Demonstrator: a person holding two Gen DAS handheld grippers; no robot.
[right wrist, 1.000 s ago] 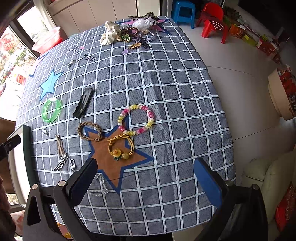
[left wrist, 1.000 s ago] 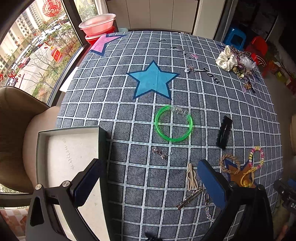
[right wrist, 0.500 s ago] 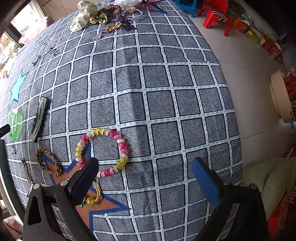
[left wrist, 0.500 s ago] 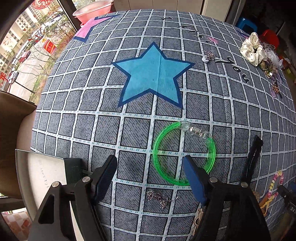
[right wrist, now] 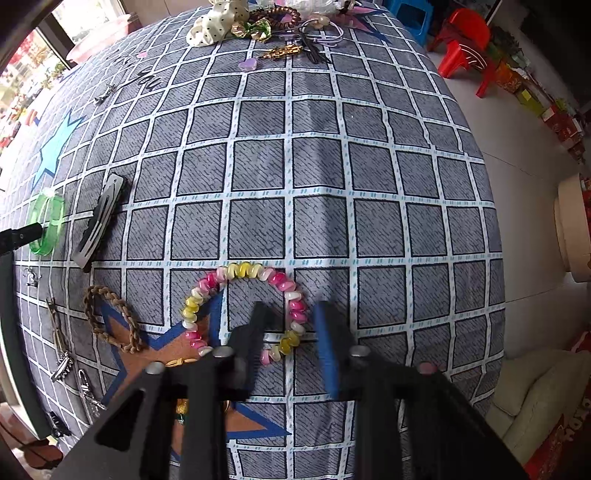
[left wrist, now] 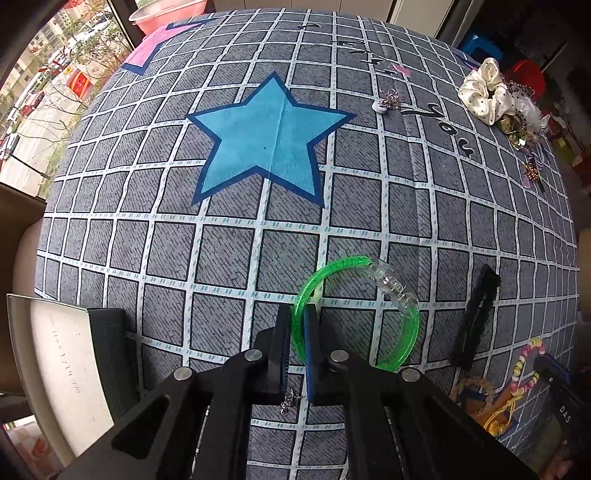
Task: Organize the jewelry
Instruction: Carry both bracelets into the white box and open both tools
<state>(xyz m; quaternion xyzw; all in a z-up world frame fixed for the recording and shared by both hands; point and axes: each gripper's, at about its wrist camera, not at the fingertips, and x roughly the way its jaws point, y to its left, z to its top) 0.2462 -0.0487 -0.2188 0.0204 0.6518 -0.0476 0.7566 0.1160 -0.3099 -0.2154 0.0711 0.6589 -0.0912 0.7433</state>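
Note:
My left gripper [left wrist: 297, 332] is shut on the left rim of a green translucent bangle [left wrist: 402, 339] that lies on the checked tablecloth; the bangle also shows in the right wrist view [right wrist: 48, 221]. My right gripper [right wrist: 291, 325] is low over a pink, yellow and white beaded bracelet [right wrist: 236, 271]. Its jaws straddle the bracelet's right side, partly closed and blurred, with a gap still between the fingers and the beads. An open box with a pale lining [left wrist: 62, 365] sits at the table's left edge.
A black hair clip [left wrist: 476, 317] lies right of the bangle. A braided brown ring [right wrist: 107, 317], metal clips [right wrist: 62, 362] and a small chain [left wrist: 290, 400] lie near the brown star. A white scrunchie and a jewelry pile [right wrist: 258, 22] sit at the far edge.
My left gripper moved forward and closed on the bangle's rim. My right gripper moved down to the beaded bracelet and its jaws narrowed around the bracelet's right side.

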